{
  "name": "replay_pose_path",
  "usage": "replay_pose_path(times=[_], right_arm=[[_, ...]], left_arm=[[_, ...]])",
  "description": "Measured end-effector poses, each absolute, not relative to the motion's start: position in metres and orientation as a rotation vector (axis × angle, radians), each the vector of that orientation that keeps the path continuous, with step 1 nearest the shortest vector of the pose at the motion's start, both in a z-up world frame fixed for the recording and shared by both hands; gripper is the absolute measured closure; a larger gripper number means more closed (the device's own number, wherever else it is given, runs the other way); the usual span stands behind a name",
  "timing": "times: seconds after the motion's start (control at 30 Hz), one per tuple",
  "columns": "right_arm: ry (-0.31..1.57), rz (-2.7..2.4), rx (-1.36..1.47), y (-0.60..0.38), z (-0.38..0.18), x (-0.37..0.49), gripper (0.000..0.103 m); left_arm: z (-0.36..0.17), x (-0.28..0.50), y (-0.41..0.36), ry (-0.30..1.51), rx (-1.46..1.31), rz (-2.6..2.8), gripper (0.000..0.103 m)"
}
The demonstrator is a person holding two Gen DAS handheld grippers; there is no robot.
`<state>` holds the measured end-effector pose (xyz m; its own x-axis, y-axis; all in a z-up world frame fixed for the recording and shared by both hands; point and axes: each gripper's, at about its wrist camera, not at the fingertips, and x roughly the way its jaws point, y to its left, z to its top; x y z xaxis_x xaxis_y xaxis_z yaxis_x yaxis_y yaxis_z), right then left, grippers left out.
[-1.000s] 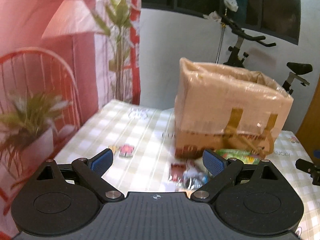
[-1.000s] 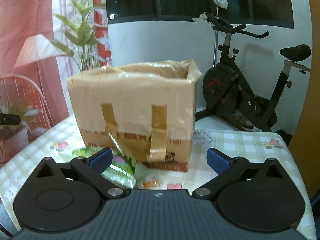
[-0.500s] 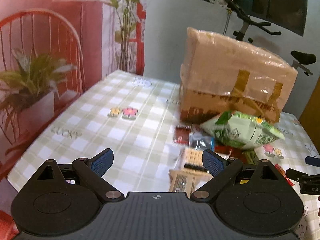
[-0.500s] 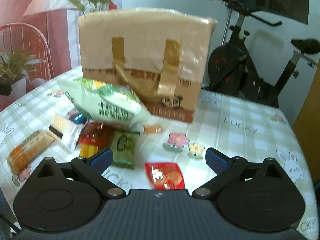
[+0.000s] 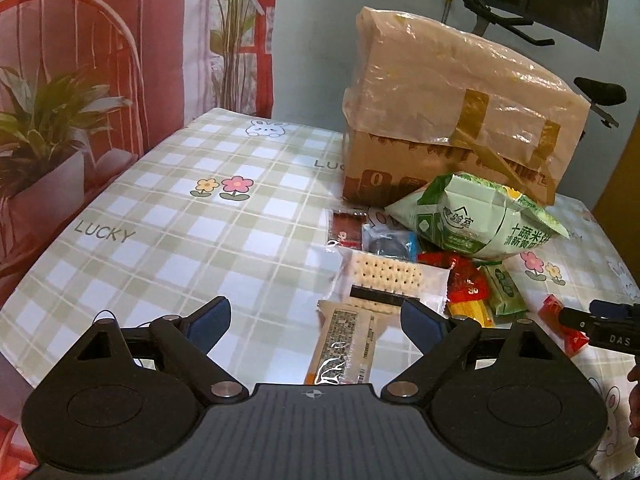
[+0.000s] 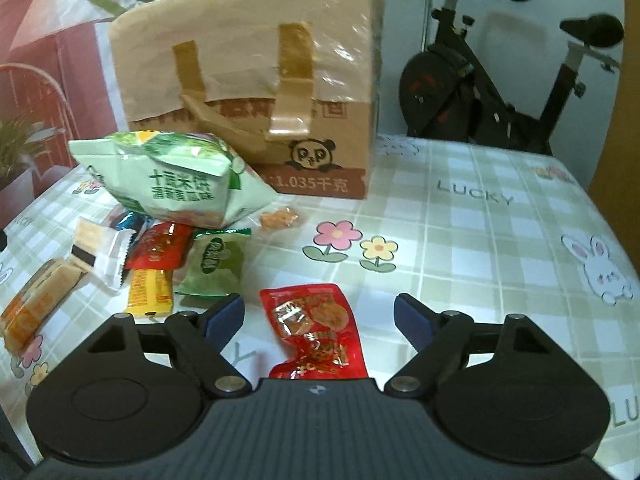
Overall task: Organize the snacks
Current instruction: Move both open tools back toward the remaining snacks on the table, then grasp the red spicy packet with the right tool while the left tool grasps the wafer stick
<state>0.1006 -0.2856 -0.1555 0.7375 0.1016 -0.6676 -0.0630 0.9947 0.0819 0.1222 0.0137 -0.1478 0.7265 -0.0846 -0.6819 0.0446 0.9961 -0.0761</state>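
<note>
Both pairs of jaws stand spread wide with nothing between the pads: we see the left gripper (image 5: 316,316) released low in the left wrist frame, and the right gripper (image 6: 319,314) likewise released low in the right wrist frame.

In the left wrist view, a tan bar wrapper (image 5: 346,346) lies on the checked tablecloth (image 5: 160,216) between our blue fingertips (image 5: 210,318), nearer the right one. Just above it in the frame sits a clear cracker packet (image 5: 386,278), and above that a small dark red sachet (image 5: 346,228) and a blue-edged packet (image 5: 390,244). Right of centre, a large pale green chip bag (image 5: 476,220) leans against the cardboard box (image 5: 452,120), which fills the upper right and is covered by a plastic sheet held with brown tape. Red and yellow sachets (image 5: 466,288) and a small green packet (image 5: 504,288) lie below the bag. At the right edge the other gripper's tip shows.

In the right wrist view, a red snack packet (image 6: 318,330) lies flat between the open fingers, at lower centre. The green chip bag (image 6: 172,178) sits at centre left, in front of the box (image 6: 256,80). Below it lie a red sachet (image 6: 160,246), a yellow sachet (image 6: 150,292), a green packet (image 6: 214,262), the cracker packet (image 6: 102,252) and the tan bar (image 6: 36,306) at the far left. An exercise bike (image 6: 500,96) stands behind the table at upper right.
</note>
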Motion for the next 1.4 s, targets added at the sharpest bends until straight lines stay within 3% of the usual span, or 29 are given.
replay_pose_path(times=[0.1, 0.5, 0.67, 0.9, 1.2, 1.3, 1.4], right_arm=[[0.759, 0.090, 0.075, -0.288, -0.163, 0.106, 0.024], [0.779, 0.088, 0.017, -0.276, -0.177, 0.105, 0.028], [0.771, 0.052, -0.011, -0.274, -0.176, 0.104, 0.049], [0.749, 0.059, -0.026, -0.269, -0.170, 0.096, 0.067], [0.741, 0.062, -0.007, -0.268, -0.168, 0.095, 0.067], [0.741, 0.059, -0.005, -0.269, -0.168, 0.095, 0.068], [0.745, 0.054, 0.000, -0.269, -0.170, 0.095, 0.067]], left_arm=[[-0.150, 0.122, 0.013, 0.762, -0.057, -0.076, 0.010], [-0.165, 0.124, 0.004, 0.795, -0.017, -0.111, 0.011], [-0.170, 0.126, 0.000, 0.806, 0.007, -0.138, 0.013], [-0.180, 0.132, -0.005, 0.834, 0.036, -0.145, 0.016], [-0.194, 0.145, -0.003, 0.904, 0.022, -0.128, 0.031], [-0.198, 0.147, 0.000, 0.926, 0.007, -0.128, 0.032], [-0.201, 0.147, 0.000, 0.929, 0.011, -0.127, 0.041]])
